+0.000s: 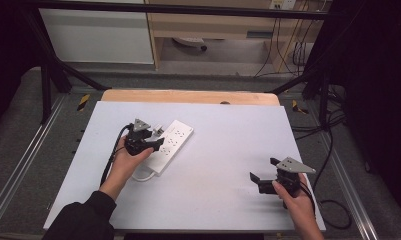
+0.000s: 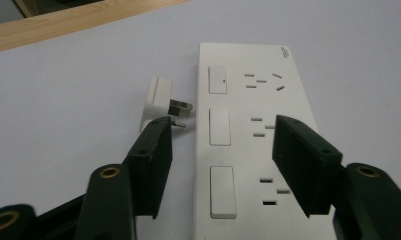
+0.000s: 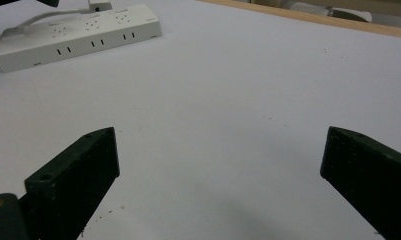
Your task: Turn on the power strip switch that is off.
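Jaws of our left gripper [image 2: 220,150] stand partly apart above the white power strip [image 2: 253,135], pressing on nothing; those of our right gripper [image 3: 220,165] gape wide over bare white table [image 3: 248,90]. We hold the left hand [image 1: 128,162] forward over the strip, the right hand [image 1: 295,202] low near the table's close edge, pointing leftward. Our strip's long axis runs straight away between the left jaws. A small white plug adapter [image 2: 160,100] lies just beyond the left jaw's tip, beside the strip, prongs pointing toward it.
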Demonstrator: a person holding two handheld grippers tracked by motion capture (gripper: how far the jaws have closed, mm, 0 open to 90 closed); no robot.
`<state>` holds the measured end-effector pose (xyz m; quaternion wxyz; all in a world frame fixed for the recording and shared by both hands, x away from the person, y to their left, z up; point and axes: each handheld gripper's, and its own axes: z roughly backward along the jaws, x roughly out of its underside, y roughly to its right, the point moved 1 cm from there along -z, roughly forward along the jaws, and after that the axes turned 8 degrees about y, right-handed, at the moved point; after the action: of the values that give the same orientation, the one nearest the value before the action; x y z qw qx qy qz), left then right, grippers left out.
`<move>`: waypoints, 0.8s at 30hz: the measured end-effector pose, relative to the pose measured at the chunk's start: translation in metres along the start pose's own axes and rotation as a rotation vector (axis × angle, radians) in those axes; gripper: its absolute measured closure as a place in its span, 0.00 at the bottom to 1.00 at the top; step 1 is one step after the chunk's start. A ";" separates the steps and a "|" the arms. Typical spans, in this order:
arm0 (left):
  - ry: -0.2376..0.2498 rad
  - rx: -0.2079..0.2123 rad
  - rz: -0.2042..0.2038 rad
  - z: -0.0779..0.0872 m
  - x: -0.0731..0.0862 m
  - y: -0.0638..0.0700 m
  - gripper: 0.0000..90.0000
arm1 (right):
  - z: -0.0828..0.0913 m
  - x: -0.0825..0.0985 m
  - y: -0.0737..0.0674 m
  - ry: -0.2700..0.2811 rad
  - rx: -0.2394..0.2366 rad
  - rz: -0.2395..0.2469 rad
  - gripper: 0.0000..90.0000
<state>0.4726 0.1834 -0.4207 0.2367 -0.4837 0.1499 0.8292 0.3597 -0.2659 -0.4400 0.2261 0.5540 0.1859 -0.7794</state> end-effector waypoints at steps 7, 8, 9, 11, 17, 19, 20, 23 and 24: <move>-0.018 0.019 -0.016 -0.001 0.002 0.001 0.65 | 0.000 0.000 0.001 0.004 -0.001 0.000 0.03; -0.019 0.020 -0.016 -0.001 0.002 0.001 0.67 | 0.001 0.000 0.001 0.004 0.000 0.000 0.03; -0.020 0.022 -0.015 0.000 0.002 0.001 0.69 | 0.001 0.000 0.001 0.003 0.002 -0.001 0.03; -0.022 0.028 -0.013 0.000 0.002 0.001 0.72 | 0.001 0.000 0.001 0.003 0.002 -0.002 0.03; -0.029 0.037 -0.019 0.001 0.003 -0.001 0.84 | 0.001 0.000 0.001 0.004 -0.001 0.001 0.03; -0.036 0.032 -0.024 0.001 0.003 -0.001 0.87 | 0.001 0.000 0.001 0.003 0.001 -0.001 0.03; -0.043 0.032 -0.023 0.001 0.003 0.000 0.88 | 0.001 0.000 0.001 0.003 0.000 -0.001 0.03; -0.055 0.021 -0.029 0.001 0.004 0.000 0.91 | 0.000 0.000 0.001 0.000 -0.003 -0.001 0.03; -0.056 0.023 -0.026 0.001 0.004 0.000 0.92 | 0.000 0.000 0.000 -0.002 -0.004 0.001 0.03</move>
<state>0.4701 0.1846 -0.4239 0.2572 -0.4592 0.1465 0.8375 0.3599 -0.2663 -0.4401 0.2278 0.5528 0.1869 -0.7795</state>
